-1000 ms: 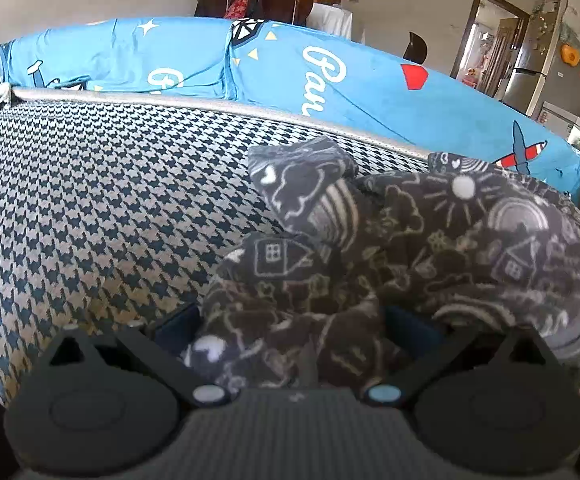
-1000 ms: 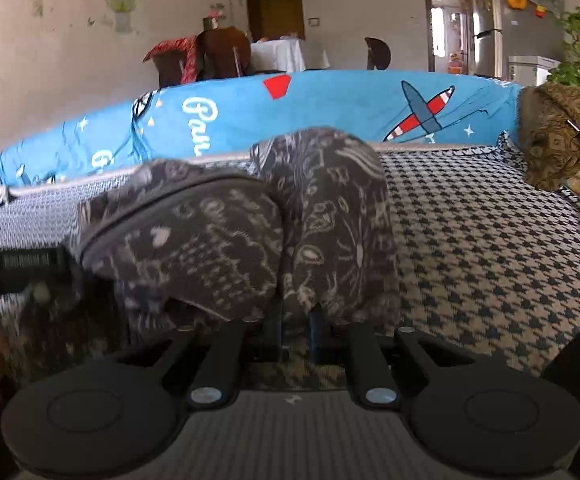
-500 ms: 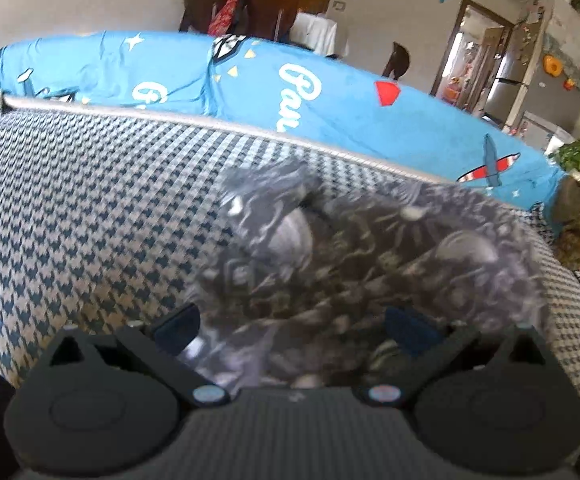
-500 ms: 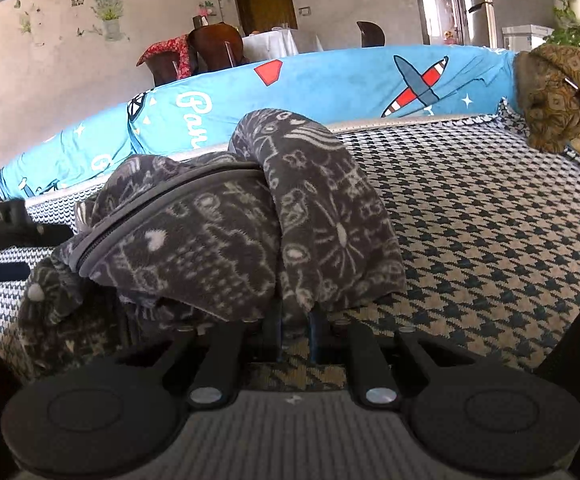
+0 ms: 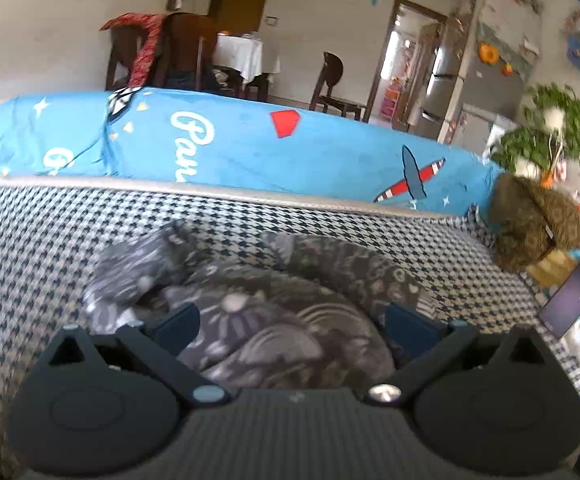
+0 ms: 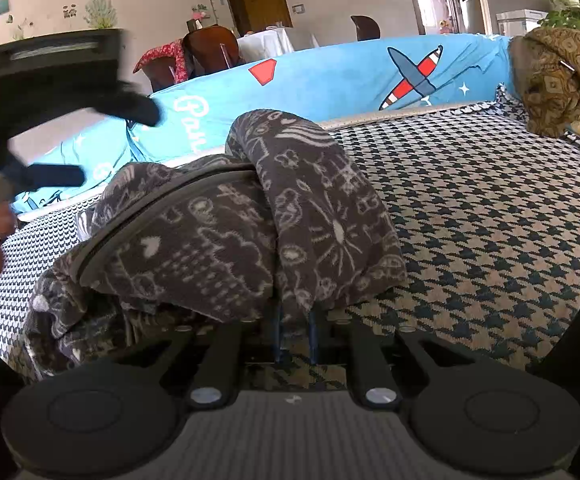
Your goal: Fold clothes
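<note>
- One dark patterned garment (image 6: 250,232)
- Two grippers: left (image 5: 290,324), right (image 6: 293,332)
- One blue sofa cover (image 5: 250,148)
- One brown cushion (image 5: 529,224)
- One houndstooth seat cover (image 6: 489,220)

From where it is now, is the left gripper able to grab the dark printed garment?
Probably yes. The left gripper is open right over the garment, nothing between; the right gripper pinches its other edge.

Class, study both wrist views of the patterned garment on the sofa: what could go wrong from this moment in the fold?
1. The right tool is shut on only an edge of the dark patterned garment; it could slip free.
2. The left tool is open, holding nothing, so the bunched garment may fold unevenly.
3. The garment lies near the houndstooth cushion's front edge; it might slide off.
</note>
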Demonstrator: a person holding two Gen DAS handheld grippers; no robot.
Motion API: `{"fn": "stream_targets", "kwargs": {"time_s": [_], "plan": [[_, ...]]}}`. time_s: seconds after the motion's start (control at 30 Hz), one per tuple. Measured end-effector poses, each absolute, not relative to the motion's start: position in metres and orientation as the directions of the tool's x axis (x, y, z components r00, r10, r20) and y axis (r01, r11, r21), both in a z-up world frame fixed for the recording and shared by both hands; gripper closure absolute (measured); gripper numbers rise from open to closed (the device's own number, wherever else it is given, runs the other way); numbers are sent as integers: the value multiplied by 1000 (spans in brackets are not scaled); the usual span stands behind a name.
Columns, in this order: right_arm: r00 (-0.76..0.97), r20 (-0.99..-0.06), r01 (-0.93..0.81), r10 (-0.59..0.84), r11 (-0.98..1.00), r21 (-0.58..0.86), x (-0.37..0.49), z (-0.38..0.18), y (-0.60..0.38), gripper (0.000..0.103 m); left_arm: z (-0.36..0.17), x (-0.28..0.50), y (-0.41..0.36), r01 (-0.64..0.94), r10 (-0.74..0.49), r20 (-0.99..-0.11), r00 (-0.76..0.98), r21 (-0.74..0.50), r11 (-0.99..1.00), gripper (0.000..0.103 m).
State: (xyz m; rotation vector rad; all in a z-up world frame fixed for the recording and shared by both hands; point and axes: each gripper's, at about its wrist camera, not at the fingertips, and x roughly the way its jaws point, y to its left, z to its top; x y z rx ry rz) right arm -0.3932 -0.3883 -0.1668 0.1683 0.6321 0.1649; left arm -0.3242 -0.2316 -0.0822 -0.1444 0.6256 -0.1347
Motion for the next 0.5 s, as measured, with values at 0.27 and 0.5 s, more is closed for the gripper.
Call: {"fn": "stream_targets", "kwargs": {"time_s": [0.27, 0.5], "plan": [[789, -576, -89, 213, 968, 237, -392, -167, -391, 89, -113, -296, -251, 55, -107, -654, 749, -100, 993, 0], [781, -585, -56, 217, 958, 280, -390, -167, -399, 77, -151, -298, -224, -48, 14, -708, 706, -28, 998, 0]]}}
